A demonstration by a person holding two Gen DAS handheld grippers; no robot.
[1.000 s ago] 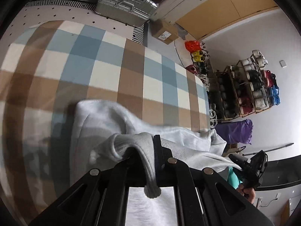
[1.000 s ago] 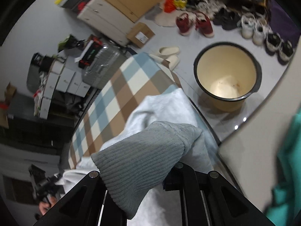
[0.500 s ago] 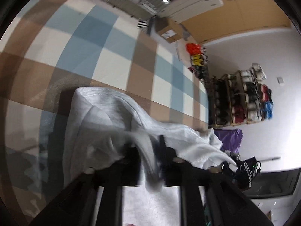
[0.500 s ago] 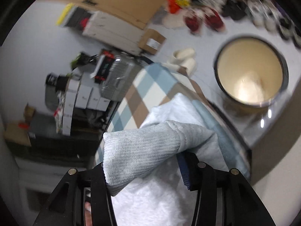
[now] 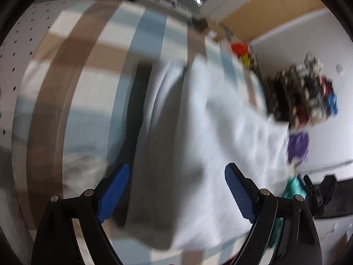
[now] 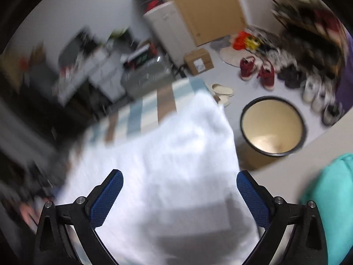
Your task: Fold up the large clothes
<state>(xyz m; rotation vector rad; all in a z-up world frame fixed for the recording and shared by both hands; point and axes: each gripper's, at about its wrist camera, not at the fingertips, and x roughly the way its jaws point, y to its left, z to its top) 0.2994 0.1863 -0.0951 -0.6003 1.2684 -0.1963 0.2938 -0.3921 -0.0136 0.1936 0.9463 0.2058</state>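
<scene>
Sweater (image 5: 198,132) lies bunched on checked cloth (image 5: 92,70) near its far-right edge. We've just opened both grippers (image 5: 176,190) (image 6: 179,194) wide, nothing held; one fold laid, prob more left.

Left gripper (image 5: 176,190): black angular frame, two fingers faced with blue dimpled pads (image 5: 113,195), round silver screws along the top of each arm. Right gripper (image 6: 179,195): same build, blue pads (image 6: 106,198), silver screws.

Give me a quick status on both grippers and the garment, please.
Left gripper and right gripper open, jaws just opened. Pale sweater released on checked cloth. Nothing obstructing.
</scene>
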